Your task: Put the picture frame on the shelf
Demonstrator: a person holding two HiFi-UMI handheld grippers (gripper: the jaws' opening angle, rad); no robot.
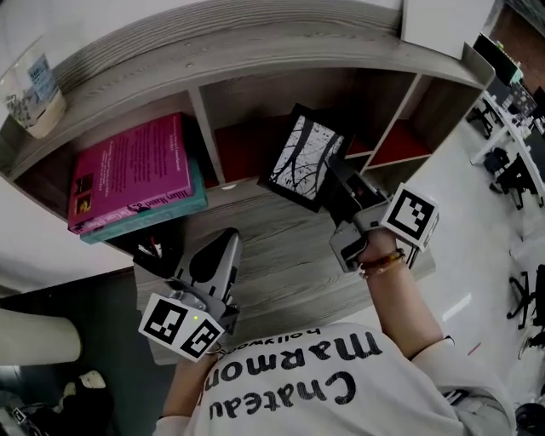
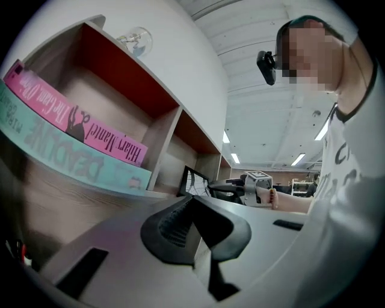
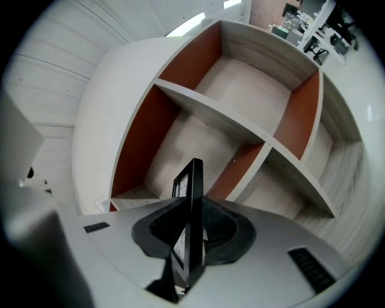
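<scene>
A black picture frame (image 1: 305, 157) with a black-and-white branching print is held at the mouth of the shelf's middle compartment. My right gripper (image 1: 338, 183) is shut on the frame's right edge. In the right gripper view the frame (image 3: 192, 222) stands edge-on between the two pads, in front of the wooden cubbies with red walls. My left gripper (image 1: 223, 247) is shut and holds nothing, low over the wooden ledge (image 1: 281, 255). In the left gripper view its jaws (image 2: 194, 231) meet with nothing between them, and the frame (image 2: 195, 182) shows far off.
Two books, a pink one (image 1: 132, 170) on a teal one (image 1: 149, 215), lie in the left compartment. A glass (image 1: 32, 89) stands on the shelf top at the left. A white box (image 1: 443, 25) rests on the top at the right. Further cubbies (image 3: 283, 90) stand beyond.
</scene>
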